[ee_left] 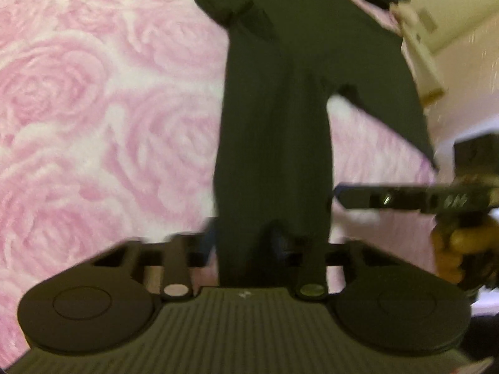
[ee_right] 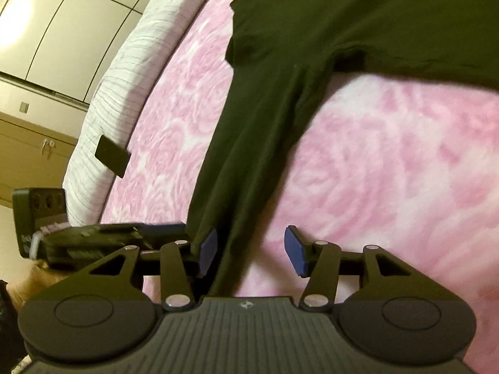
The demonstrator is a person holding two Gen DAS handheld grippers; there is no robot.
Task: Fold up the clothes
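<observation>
On pink rose blanket [ee_right: 389,171], dark shirt [ee_right: 312,46], black card [ee_right: 112,155] beside.

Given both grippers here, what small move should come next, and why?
Probably shut the right gripper on the sleeve. Its jaws are open with the sleeve edge between them, while the left gripper looks already shut on the cloth, over the pink blanket.

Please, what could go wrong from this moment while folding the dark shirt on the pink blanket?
1. The right gripper is open around the sleeve; closing off-centre, it may miss the edge.
2. The left gripper seems shut on the sleeve; a hard pull may drag the shirt across the blanket and wrinkle it.
</observation>
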